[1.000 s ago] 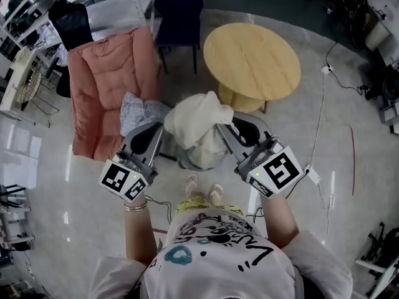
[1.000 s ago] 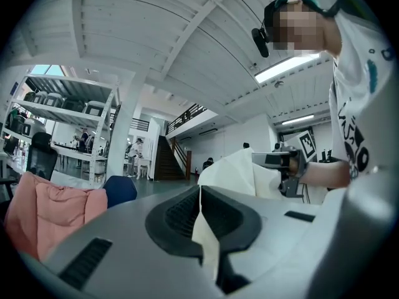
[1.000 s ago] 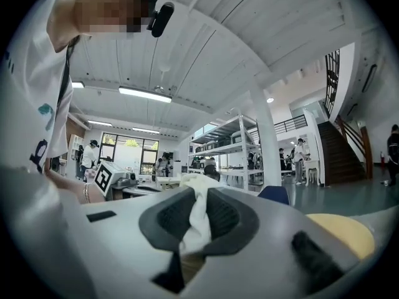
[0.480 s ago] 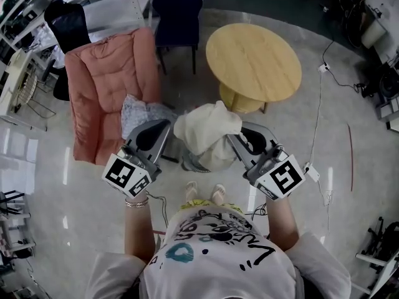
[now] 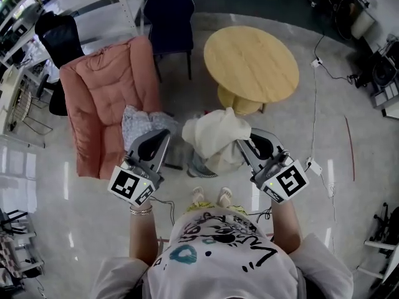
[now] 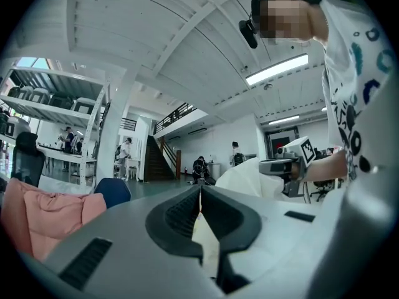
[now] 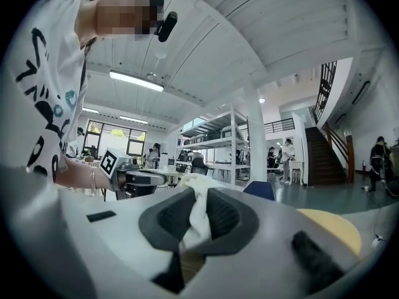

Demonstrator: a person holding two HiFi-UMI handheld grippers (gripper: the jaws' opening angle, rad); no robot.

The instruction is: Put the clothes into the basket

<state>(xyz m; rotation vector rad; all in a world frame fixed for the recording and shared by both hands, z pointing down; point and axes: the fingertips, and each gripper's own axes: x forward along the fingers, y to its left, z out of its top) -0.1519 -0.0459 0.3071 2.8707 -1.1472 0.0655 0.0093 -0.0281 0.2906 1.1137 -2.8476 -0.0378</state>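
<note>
Right gripper is clamped on the cream-white crumpled cloth, a fold of fabric pinched right between its dark pads, and the bundle bulges up and to the left of the jaw tips, hanging between the two grippers. Left gripper sits just beside the bundle's left edge, not touching it, jaws pressed together with nothing caught in them. Both point level, away from the person. Directly under the cloth there's the pale basket on the shiny floor, mostly hidden by the fabric, just ahead of the person's sandalled feet. Off to the left, the salmon-pink quilted armchair with a grey-white patterned garment lying at its near corner, close to the left gripper.
</note>
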